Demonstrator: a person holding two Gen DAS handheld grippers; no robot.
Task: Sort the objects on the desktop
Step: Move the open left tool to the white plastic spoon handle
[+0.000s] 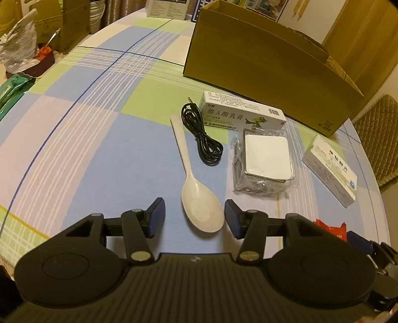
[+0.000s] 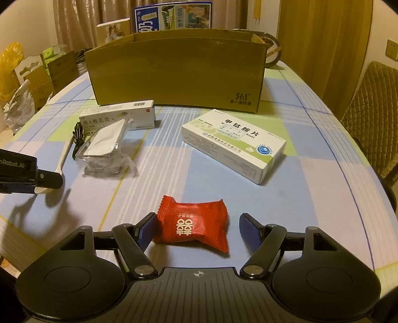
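Observation:
A cream plastic spoon lies on the checked tablecloth, its bowl between the fingers of my left gripper, which stands open; the pads do not press on it. A red wrapped candy lies between the fingers of my right gripper, also open, with a clear gap at the right pad. Beyond the spoon are a coiled black cable, a white ointment box, a white square item in clear wrap and a white tablet box. An open cardboard box stands behind them.
The tablecloth covers a round table. A padded chair stands at its right edge. Bags and cartons crowd the far left. A milk carton and a roll of tape sit behind the cardboard box.

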